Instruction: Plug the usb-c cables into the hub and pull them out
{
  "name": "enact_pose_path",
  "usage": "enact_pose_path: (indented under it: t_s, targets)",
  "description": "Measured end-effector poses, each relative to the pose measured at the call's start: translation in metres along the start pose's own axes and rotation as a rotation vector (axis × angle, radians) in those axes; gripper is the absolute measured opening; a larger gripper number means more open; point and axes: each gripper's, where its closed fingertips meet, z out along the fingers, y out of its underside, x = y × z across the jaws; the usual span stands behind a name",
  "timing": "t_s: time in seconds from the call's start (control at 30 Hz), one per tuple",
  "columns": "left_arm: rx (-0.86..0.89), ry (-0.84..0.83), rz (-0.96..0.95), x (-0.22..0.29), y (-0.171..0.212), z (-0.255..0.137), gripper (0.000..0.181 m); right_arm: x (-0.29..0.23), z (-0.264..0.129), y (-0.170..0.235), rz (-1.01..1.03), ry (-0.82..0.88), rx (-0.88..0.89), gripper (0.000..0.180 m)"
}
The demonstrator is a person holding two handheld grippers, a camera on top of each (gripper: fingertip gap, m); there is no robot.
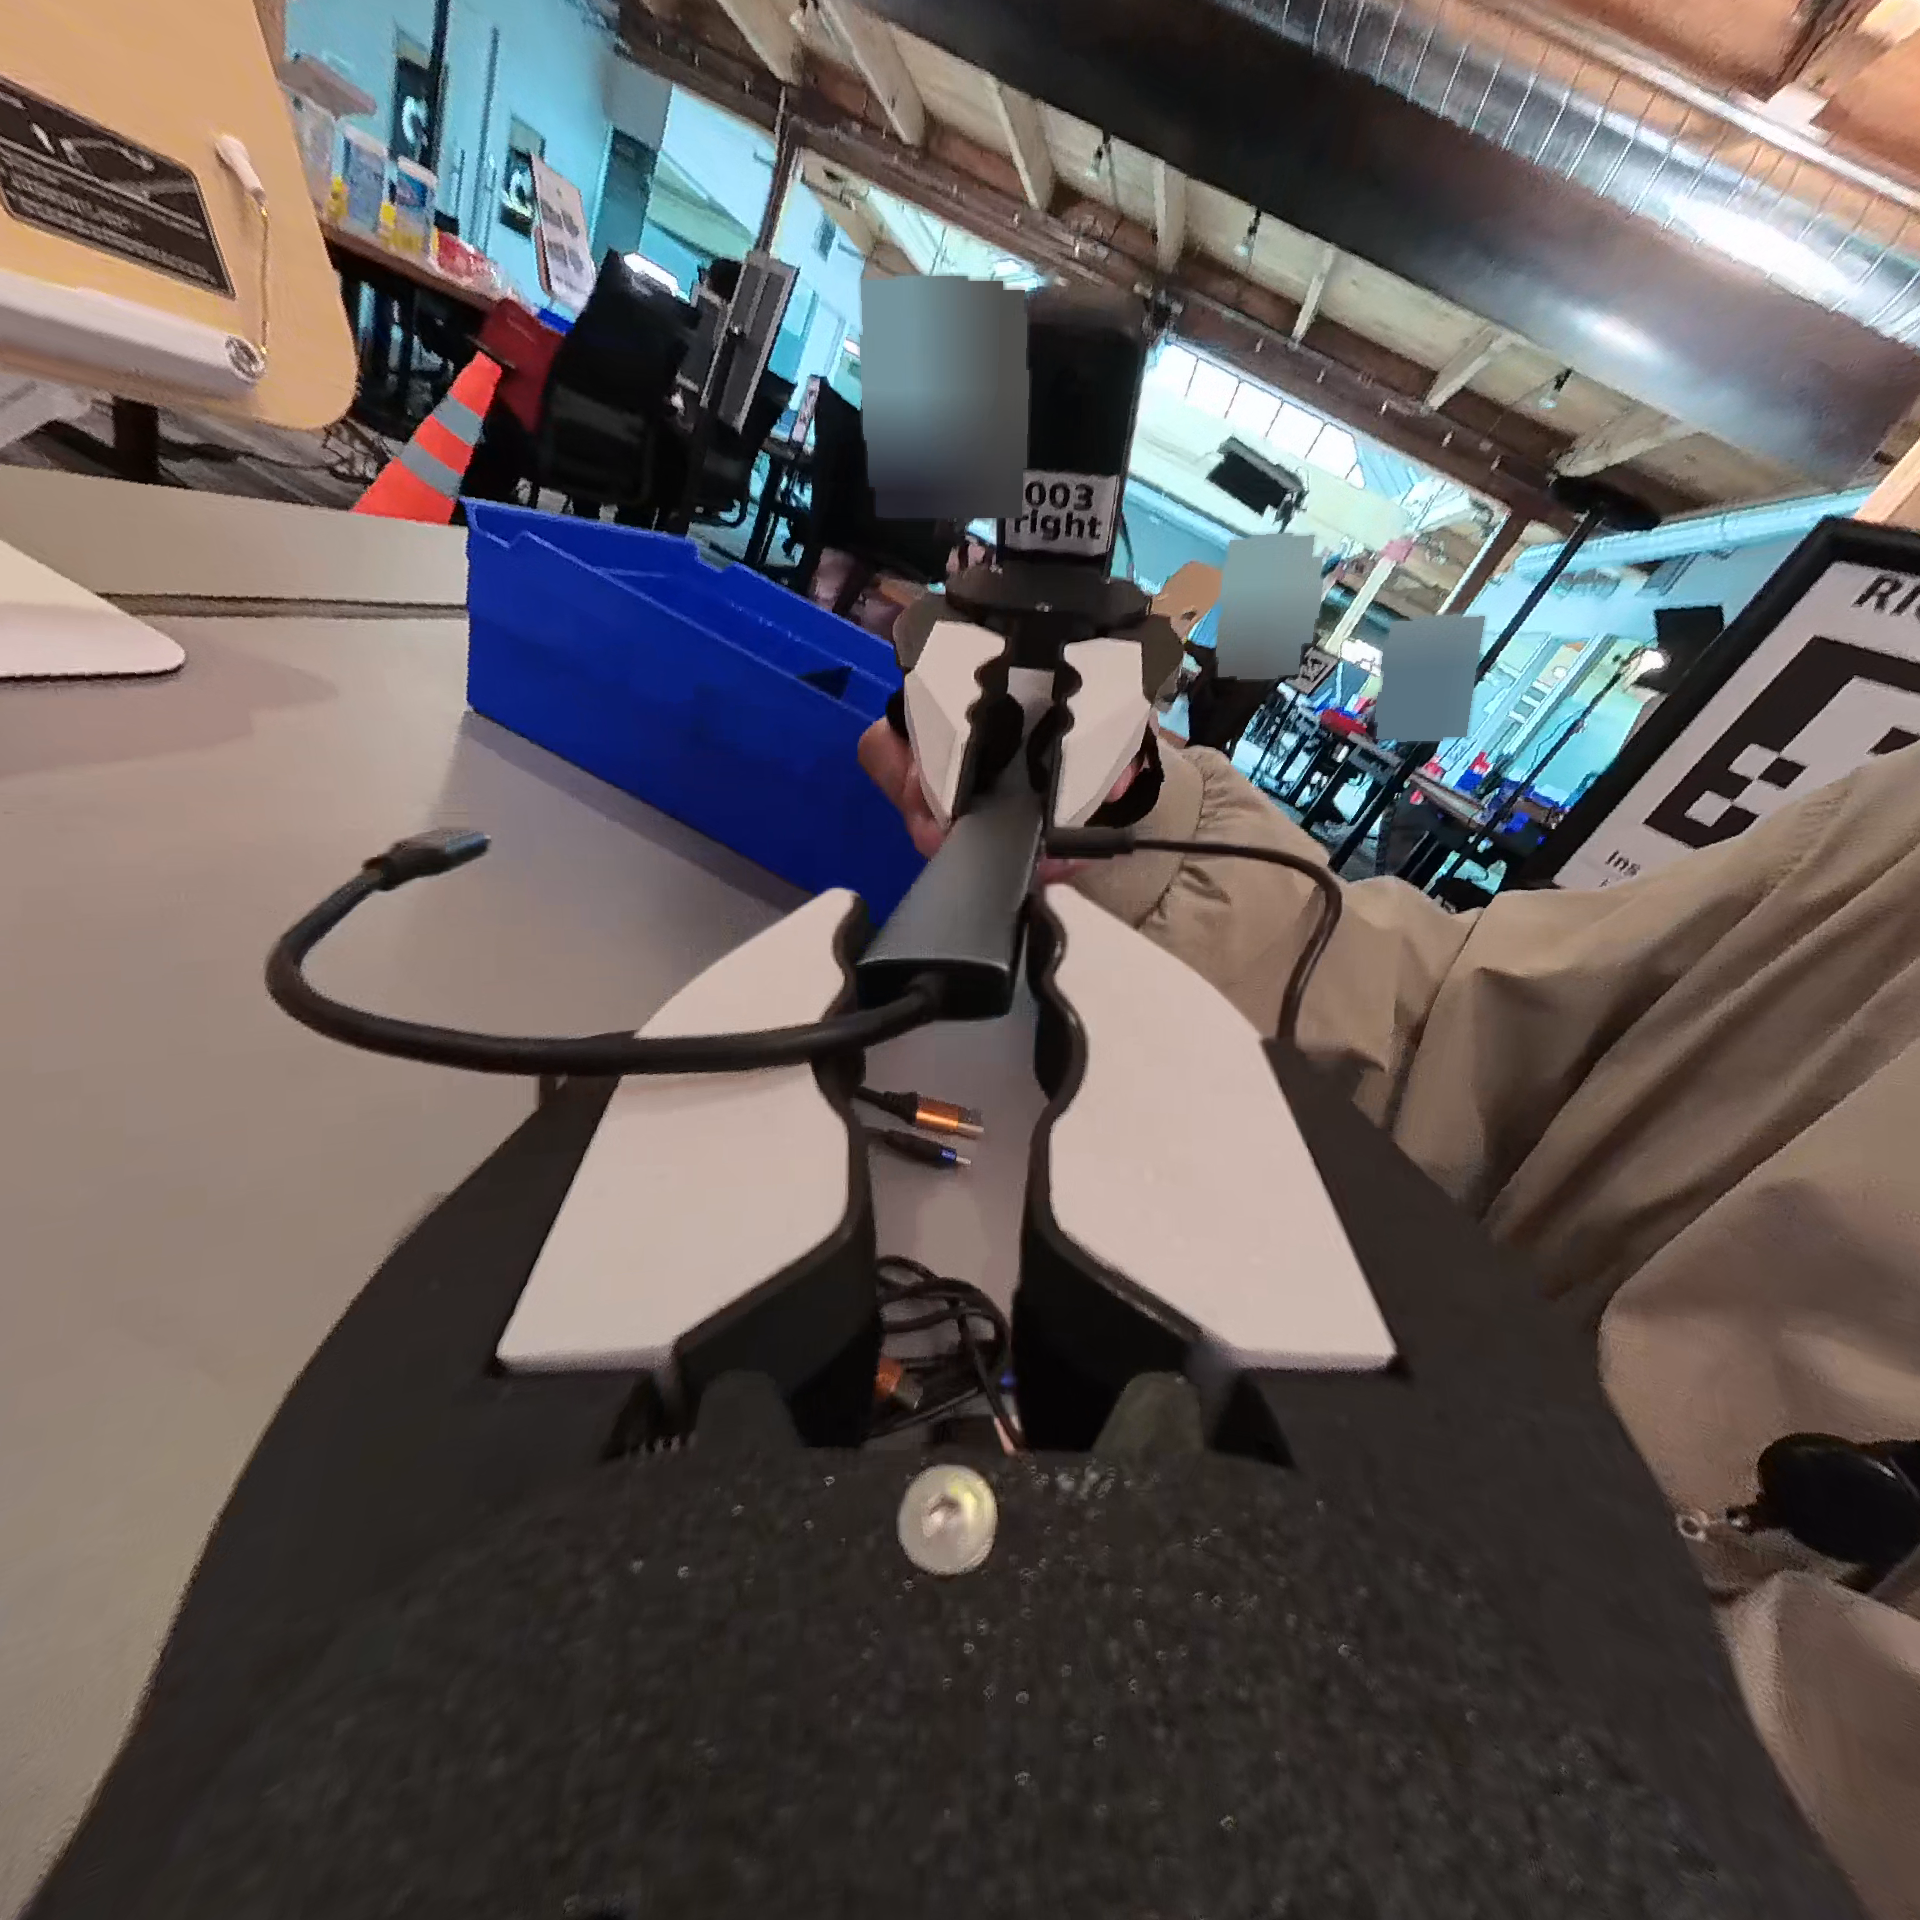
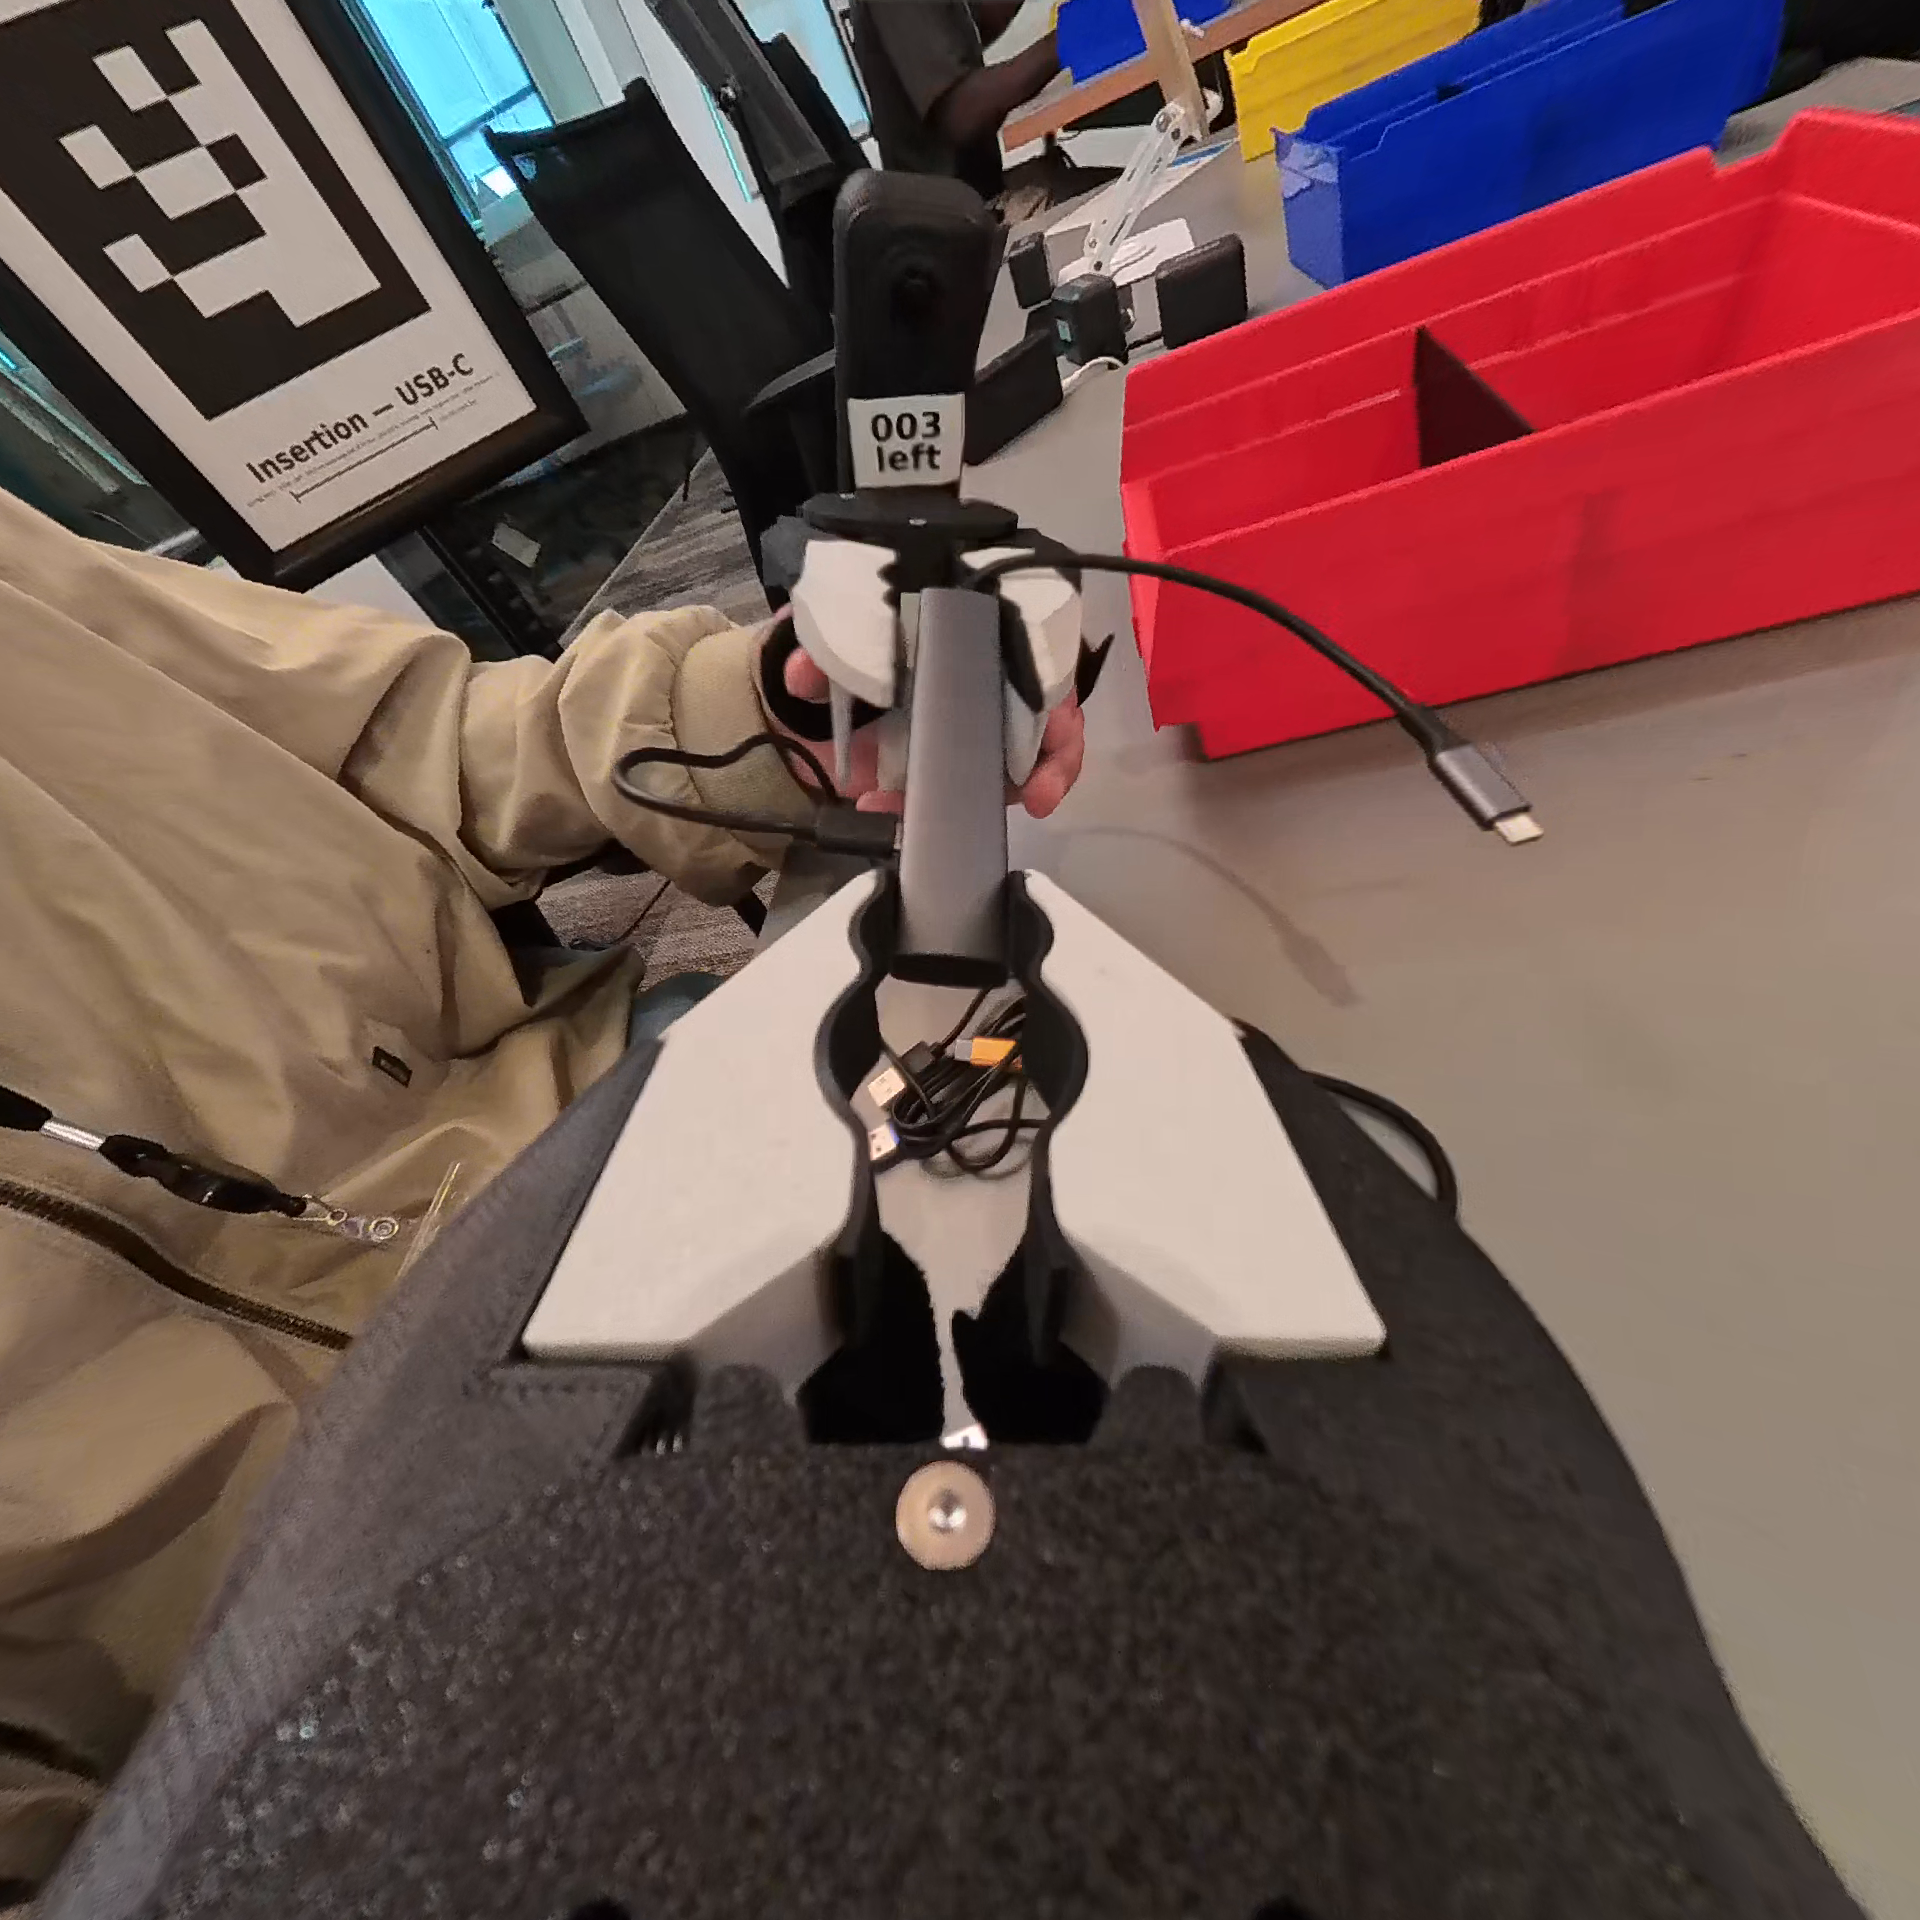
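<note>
A: Both grippers, left and right, have fingers closed on the hub, held above the worktop.

B: One cable looks plugged in. I'd keep the hub steady and pull straight.

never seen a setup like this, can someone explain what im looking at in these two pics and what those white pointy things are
There is no robot here. A person in a beige jacket holds a hand-held gripper in each hand; the white pointed parts are each one's two fingers. Each picture comes from a camera mounted on one hand-held gripper, looking forward along its fingers, so each view also shows the other one facing it.

The left hand-held gripper and the right hand-held gripper are each shut on one end of the same dark grey hub, held in the air between them. A thin black cable is plugged into its side, and its own thick lead curls away to a free plug.

Below, on the grey table, lies a tangle of spare cables. Blue and red bins stand nearby.
</note>
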Motion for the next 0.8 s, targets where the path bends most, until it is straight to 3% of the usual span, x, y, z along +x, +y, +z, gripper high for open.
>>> enact_pose_path:
  t_s: [0.33,0.43,0.67,0.73,0.8]
  targets:
    - [-0.076,-0.041,0.023,-0.004,0.005,0.002,0.024,0.013,-0.002,0.003,0.013,0.056,0.000,0.022]
    - [-0.064,-0.118,0.086,-0.011,0.002,-0.001,0.024,0.020,-0.003,-0.005,0.026,0.104,0.039,0.032]
    - [0.065,-0.377,0.203,-0.028,-0.017,-0.029,0.023,0.044,-0.049,-0.045,-0.051,0.513,0.144,0.042]
    - [0.077,-0.470,0.246,-0.026,-0.018,-0.041,0.023,0.043,-0.055,-0.035,0.008,0.622,0.151,0.041]
    - [0.080,-0.557,0.286,-0.024,-0.017,-0.054,0.024,0.031,-0.047,0.001,0.071,0.659,0.148,0.039]
